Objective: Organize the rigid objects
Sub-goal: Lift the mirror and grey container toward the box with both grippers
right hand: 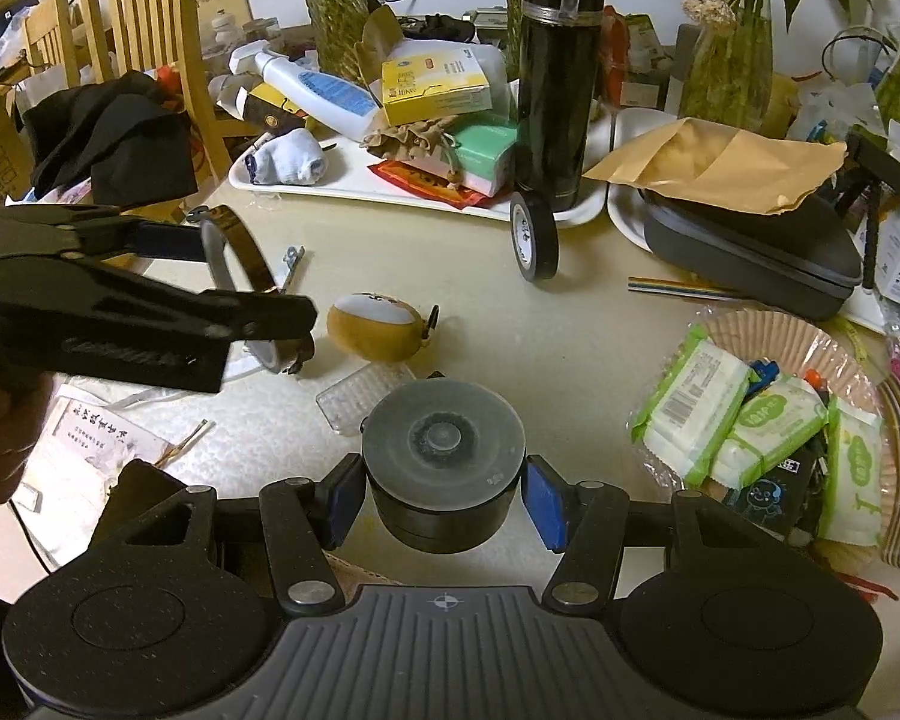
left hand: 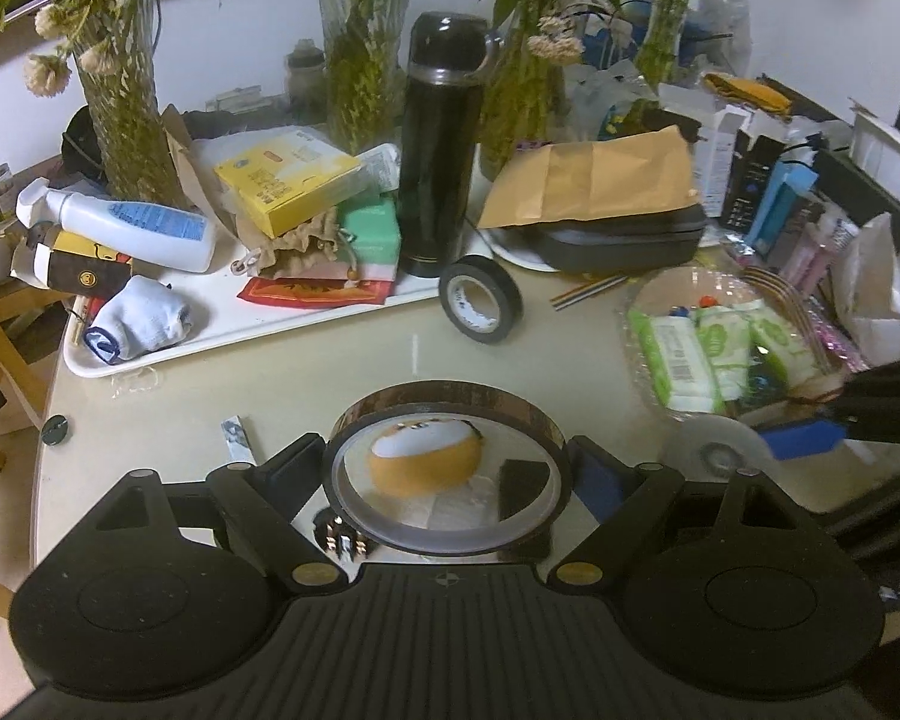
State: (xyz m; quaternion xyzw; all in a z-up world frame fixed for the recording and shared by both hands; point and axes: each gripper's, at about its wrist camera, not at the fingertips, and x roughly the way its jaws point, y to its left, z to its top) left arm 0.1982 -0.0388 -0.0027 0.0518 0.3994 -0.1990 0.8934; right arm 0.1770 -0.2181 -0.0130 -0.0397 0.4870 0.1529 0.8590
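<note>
Left tool [left hand: 447,468] clamping tape ring [left hand: 447,420] above bench [left hand: 270,372]; right tool [right hand: 444,495] gripping round black container [right hand: 444,450]. Risk: thin ring slipping, dropping onto plush toy [right hand: 375,324] below.

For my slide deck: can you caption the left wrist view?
Left gripper holding a brown tape ring between its jaws above the cluttered table, a plush toy visible through the ring.

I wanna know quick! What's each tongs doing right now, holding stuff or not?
Left tongs: closed on the brown tape ring, lifted off the table.
Right tongs: closed on the round black container.
</note>
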